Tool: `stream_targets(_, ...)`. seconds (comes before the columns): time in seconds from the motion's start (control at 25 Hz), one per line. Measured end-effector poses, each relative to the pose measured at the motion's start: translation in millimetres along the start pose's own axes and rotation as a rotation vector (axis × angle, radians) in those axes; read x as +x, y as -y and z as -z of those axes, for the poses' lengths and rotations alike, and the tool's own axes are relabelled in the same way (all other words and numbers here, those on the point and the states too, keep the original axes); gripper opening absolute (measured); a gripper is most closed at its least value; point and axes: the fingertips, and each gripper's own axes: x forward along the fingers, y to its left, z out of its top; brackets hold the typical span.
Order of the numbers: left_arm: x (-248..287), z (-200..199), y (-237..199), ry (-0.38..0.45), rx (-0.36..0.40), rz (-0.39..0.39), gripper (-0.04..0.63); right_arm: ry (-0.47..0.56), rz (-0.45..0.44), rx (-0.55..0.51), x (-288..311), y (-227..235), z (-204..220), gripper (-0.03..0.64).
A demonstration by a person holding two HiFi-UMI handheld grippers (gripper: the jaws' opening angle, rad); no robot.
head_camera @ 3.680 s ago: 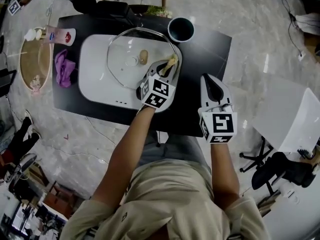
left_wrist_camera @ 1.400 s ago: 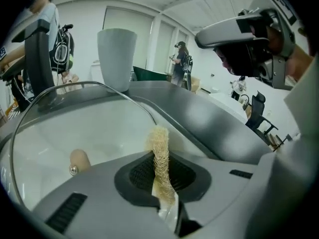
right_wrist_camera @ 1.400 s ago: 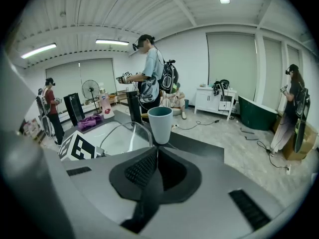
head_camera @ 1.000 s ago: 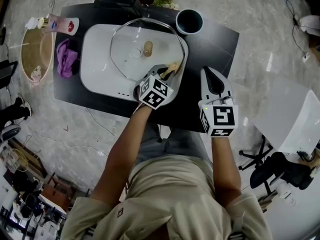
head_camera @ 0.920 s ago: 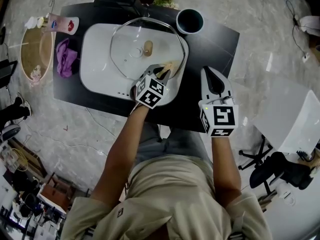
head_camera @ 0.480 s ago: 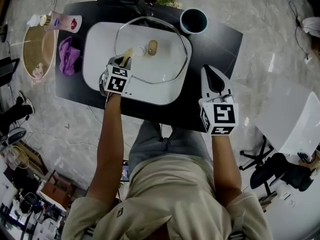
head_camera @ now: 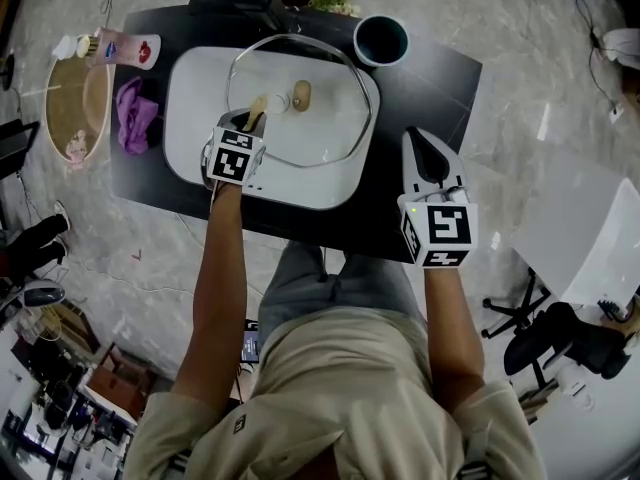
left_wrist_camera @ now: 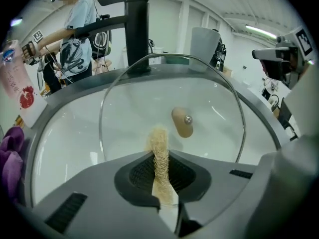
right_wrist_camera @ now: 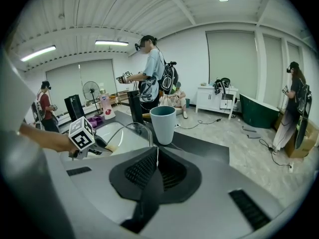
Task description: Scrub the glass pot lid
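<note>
Left gripper view: my left gripper (left_wrist_camera: 162, 185) pinches a tan fibrous scrub strip (left_wrist_camera: 160, 146), its tip at the round glass pot lid (left_wrist_camera: 214, 108), which lies in the white oval basin (left_wrist_camera: 65, 133). Right of the basin, my right gripper (right_wrist_camera: 154, 176) hangs with its jaws pressed together, empty.

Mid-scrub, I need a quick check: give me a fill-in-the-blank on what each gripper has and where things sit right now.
1. The left gripper is shut on a beige scrubber; the right gripper, jaws together, holds ____.
2. The glass lid lies in the white ____.
3. The cloth on the table's left side is ____.

Missing words: nothing; sink; purple.
</note>
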Motion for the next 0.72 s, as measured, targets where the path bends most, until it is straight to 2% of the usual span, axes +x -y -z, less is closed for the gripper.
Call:
stream_targets(0.16,10,-8,47,-0.002,0.029,0.103,0.044,0.003,0.001,0.007,-1,0,2,0.025)
stream_targets(0.24,14,-14,79,-0.003,0.075,0.175,0.046,0.007,0.003,0.012,-3,0,2,0.026)
stream_targets(0.4,22,-20,152,-0.033,0.188,0.38,0.046,0.02,0.013,0.016,-9,0,-5,0.026)
stream_targets(0.44,22,-21,163,-0.04,0.212,0.405,0.046,0.024,0.016,0.016,-12,0,-7,0.026)
stream_targets(0.72,-13,-41,173,-0.023,0.297,0.393,0.046,0.077,0.043,0.009,-46,-7,-35,0.026)
